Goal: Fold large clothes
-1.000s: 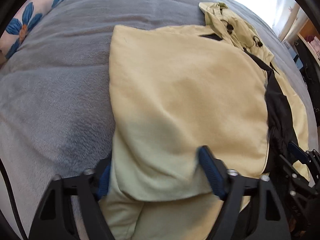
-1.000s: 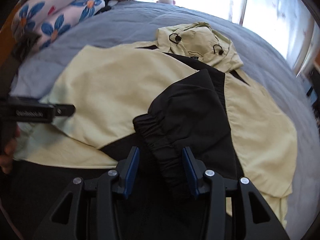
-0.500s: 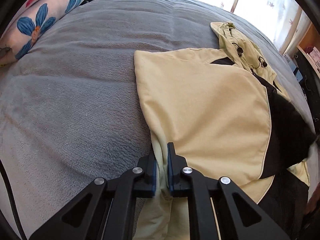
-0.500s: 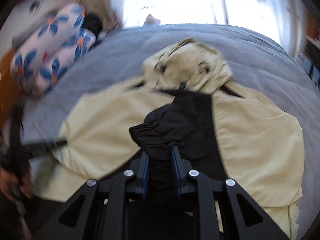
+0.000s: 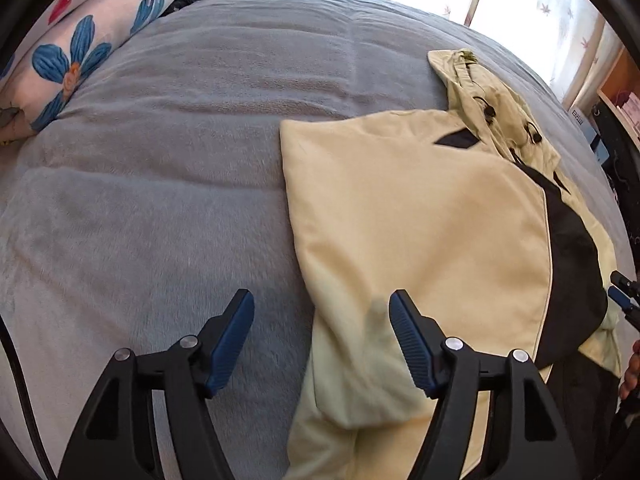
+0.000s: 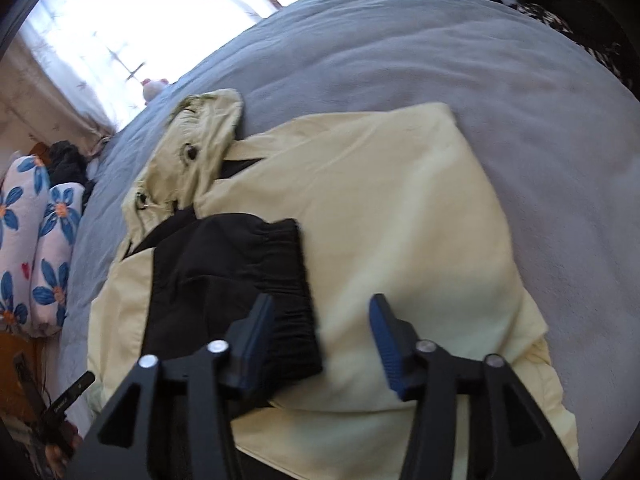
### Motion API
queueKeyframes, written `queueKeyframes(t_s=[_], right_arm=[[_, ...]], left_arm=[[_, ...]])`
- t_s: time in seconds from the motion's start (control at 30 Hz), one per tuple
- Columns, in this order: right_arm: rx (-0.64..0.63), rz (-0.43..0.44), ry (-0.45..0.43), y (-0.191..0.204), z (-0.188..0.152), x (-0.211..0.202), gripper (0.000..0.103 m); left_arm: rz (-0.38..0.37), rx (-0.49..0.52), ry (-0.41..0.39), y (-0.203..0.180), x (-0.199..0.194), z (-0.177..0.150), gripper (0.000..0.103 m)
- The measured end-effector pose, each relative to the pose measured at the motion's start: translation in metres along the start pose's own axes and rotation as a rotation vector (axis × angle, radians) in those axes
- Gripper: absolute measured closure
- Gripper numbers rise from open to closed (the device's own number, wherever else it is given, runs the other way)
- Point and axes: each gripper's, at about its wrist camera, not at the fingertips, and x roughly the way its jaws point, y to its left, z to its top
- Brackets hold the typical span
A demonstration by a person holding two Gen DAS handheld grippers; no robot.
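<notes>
Left view: my left gripper, pinching the jacket a moment ago, now gapes over its left edge on the blanket. Right view: my right gripper has released too, spread beside the black cuff.

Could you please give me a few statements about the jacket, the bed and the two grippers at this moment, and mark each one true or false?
1. The left gripper is clamped shut on the pale yellow hooded jacket. False: its jaws stand open and hold nothing.
2. The right gripper is open above the jacket's black elastic-cuffed sleeve. True.
3. The jacket lies on a grey fleece blanket. True.
4. The black sleeve hangs off the edge of the bed. False: it lies folded across the jacket's yellow body.
5. The jacket's yellow hood lies at the end of the jacket farthest from the right gripper. True.
6. The white pillow with blue flowers rests on the jacket. False: it lies apart, at the blanket's edge.
</notes>
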Motion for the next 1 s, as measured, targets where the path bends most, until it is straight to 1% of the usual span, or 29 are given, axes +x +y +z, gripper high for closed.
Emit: queueKeyframes(t_s=[0.03,0.13,0.2,0.3,0.33,0.37,0.4,0.43,0.47,0.5,0.53,0.57,0.63,0.67,0.7,0.8,0.83,0.9,0.93,0.97,1.0], right_arm=[[-0.015,0.014,0.003,0.006,0.005,0.005,0.048],[-0.043,0.017,0.032,0.016,0.019,0.028,0.048],[-0.066,0.010,0.055,0.024,0.025,0.043,0.048],[-0.120,-0.024,0.058,0.032,0.027,0.057,0.048],[-0.155,-0.036,0.049,0.036,0.026,0.062,0.048],[-0.187,-0.055,0.045,0.041,0.026,0.064,0.051],[-0.220,-0.074,0.039,0.044,0.025,0.065,0.071],[-0.257,-0.091,0.034,0.047,0.025,0.065,0.071],[-0.270,-0.093,0.011,0.048,0.025,0.061,0.072],[-0.266,-0.092,-0.020,0.047,0.027,0.057,0.072],[-0.249,-0.085,-0.053,0.044,0.028,0.054,0.072],[-0.219,-0.088,-0.078,0.038,0.029,0.054,0.072],[-0.200,-0.105,-0.050,0.032,0.027,0.068,0.071],[-0.213,-0.118,-0.050,0.033,0.025,0.071,0.071],[-0.236,-0.134,-0.059,0.037,0.023,0.070,0.068],[-0.256,-0.181,-0.027,0.046,0.024,0.061,0.067],[-0.255,-0.188,-0.034,0.047,0.023,0.055,0.067],[-0.255,-0.199,-0.095,0.051,0.020,0.033,0.067],[-0.255,-0.200,-0.117,0.054,0.017,0.026,0.066],[-0.253,-0.195,-0.142,0.057,0.014,0.016,0.064],[-0.249,-0.172,-0.160,0.061,0.009,0.008,0.059]], left_arm=[[-0.002,-0.007,0.005,0.001,0.004,0.005,0.034],[-0.002,-0.025,0.028,0.001,0.023,0.026,0.034],[0.013,-0.029,0.030,0.001,0.034,0.037,0.034],[0.034,-0.033,0.018,-0.001,0.049,0.051,0.034],[0.035,-0.033,0.010,0.000,0.051,0.054,0.040],[0.031,-0.032,-0.007,0.000,0.054,0.058,0.053],[0.019,-0.024,-0.019,-0.002,0.055,0.062,0.094],[0.041,-0.018,-0.027,-0.005,0.055,0.066,0.098],[0.062,-0.015,-0.050,-0.007,0.053,0.069,0.099],[0.076,-0.014,-0.096,-0.008,0.049,0.072,0.100],[0.091,-0.012,-0.146,-0.010,0.046,0.073,0.100],[0.108,-0.009,-0.167,-0.009,0.045,0.075,0.100],[0.138,-0.009,-0.172,-0.010,0.056,0.075,0.100],[0.153,-0.006,-0.161,-0.011,0.060,0.074,0.100],[0.175,0.000,-0.151,-0.011,0.066,0.073,0.099],[0.194,0.003,-0.171,-0.009,0.057,0.068,0.098],[0.197,-0.004,-0.180,-0.007,0.052,0.068,0.096],[0.212,-0.018,-0.199,-0.009,0.037,0.067,0.094],[0.210,-0.020,-0.223,-0.013,0.025,0.065,0.089],[0.203,-0.018,-0.244,-0.020,0.014,0.062,0.085],[0.184,-0.014,-0.258,-0.025,0.004,0.057,0.076]])
